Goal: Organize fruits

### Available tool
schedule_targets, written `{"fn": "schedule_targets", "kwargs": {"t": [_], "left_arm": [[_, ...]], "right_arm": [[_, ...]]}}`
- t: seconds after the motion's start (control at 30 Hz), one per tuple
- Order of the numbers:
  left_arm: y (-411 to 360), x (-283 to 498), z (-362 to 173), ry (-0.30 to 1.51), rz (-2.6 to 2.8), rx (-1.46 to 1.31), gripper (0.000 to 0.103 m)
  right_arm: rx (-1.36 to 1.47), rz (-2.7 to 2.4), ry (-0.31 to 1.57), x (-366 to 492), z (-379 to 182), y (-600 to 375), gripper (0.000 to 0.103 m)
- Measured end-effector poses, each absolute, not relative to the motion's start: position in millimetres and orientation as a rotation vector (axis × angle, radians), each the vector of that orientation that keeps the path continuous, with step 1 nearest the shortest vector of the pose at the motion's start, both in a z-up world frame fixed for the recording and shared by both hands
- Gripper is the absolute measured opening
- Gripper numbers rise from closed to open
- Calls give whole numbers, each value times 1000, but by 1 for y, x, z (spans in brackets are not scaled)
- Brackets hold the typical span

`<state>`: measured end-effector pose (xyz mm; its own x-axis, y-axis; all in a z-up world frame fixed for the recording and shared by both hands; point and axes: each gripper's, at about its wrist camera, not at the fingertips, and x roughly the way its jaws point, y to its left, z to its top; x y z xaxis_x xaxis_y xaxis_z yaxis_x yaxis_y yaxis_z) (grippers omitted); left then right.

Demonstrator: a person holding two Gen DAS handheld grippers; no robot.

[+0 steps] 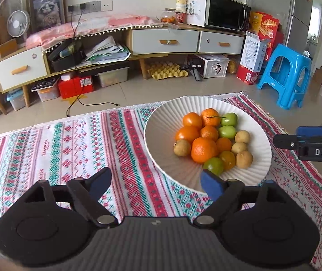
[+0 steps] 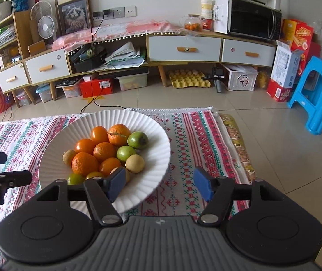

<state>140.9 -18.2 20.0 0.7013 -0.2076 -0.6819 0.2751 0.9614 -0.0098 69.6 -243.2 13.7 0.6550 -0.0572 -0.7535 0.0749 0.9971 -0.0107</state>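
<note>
White ribbed plate sits on the patterned cloth over the surface, piled with oranges, green fruits and small tan fruits. Left view: left gripper spread wide, empty, near the plate's rim. Right view: right gripper parted, nothing between its fingers, left finger over the plate's near edge.

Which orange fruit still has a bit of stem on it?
The orange at the plate's far side, beside a green fruit; a thin dark twig lies across its top.

Left gripper, right gripper: jaws apart, empty.
</note>
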Motion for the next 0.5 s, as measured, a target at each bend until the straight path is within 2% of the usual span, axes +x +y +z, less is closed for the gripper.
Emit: {"fn": "schedule_targets", "kwargs": {"t": [0.23,0.5], "left_arm": [[-9,105,24,773,-235,69,103],[-1,69,26,803,-205,43,103]], "right_arm": [[1,-35,873,39,25,-225,86],[-16,-73,918,15,32,-206,94]]}}
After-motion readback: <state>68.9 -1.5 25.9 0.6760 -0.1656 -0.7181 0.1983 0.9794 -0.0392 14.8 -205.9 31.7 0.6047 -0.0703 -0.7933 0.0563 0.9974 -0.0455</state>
